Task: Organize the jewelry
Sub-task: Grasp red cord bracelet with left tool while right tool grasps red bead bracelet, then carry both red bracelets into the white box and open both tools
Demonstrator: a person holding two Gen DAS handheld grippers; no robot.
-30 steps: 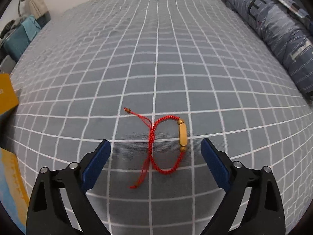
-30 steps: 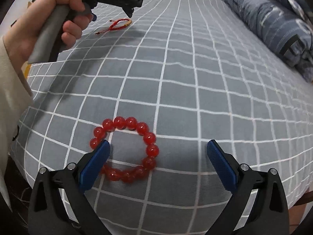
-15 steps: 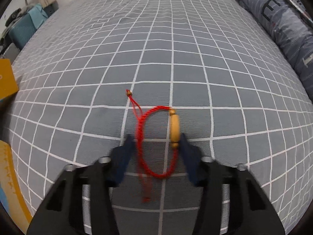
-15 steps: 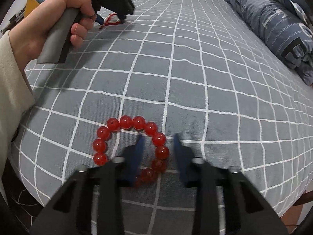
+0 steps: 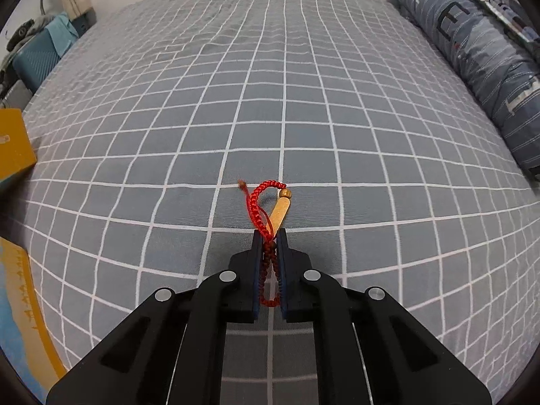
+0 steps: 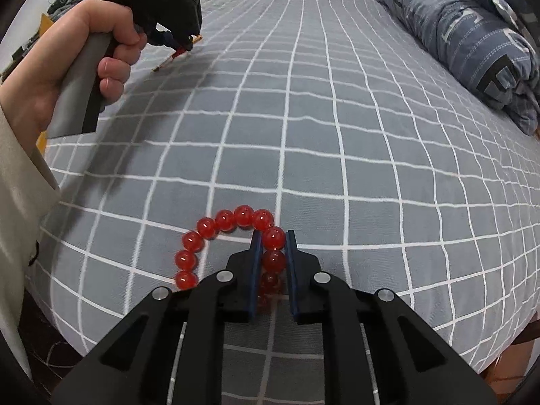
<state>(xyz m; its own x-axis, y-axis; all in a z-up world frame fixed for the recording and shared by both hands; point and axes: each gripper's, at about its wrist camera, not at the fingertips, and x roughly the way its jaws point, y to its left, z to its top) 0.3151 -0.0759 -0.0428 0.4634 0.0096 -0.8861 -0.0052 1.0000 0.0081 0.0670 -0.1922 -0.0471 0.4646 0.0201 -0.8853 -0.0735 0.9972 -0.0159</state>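
Observation:
A red braided cord bracelet (image 5: 261, 204) with a gold tube bead lies on the grey checked bedspread (image 5: 270, 101). My left gripper (image 5: 270, 236) is shut on its near part; the loop is squeezed narrow and sticks out past the tips. It also shows far off in the right wrist view (image 6: 182, 47), held by a hand. A red bead bracelet (image 6: 222, 233) lies near the bed's front edge. My right gripper (image 6: 272, 236) is shut on the beads of its right side.
A rolled blue patterned quilt (image 5: 472, 44) lies along the bed's right side. A yellow box (image 5: 13, 145) and a yellow-blue sheet (image 5: 20, 303) sit at the left edge. A teal suitcase (image 5: 37, 57) stands beyond the bed's far left.
Both grippers moved down over their bracelets and closed from wide open: the left on the red cord bracelet, pinching its loop narrow, the right on the red beads.

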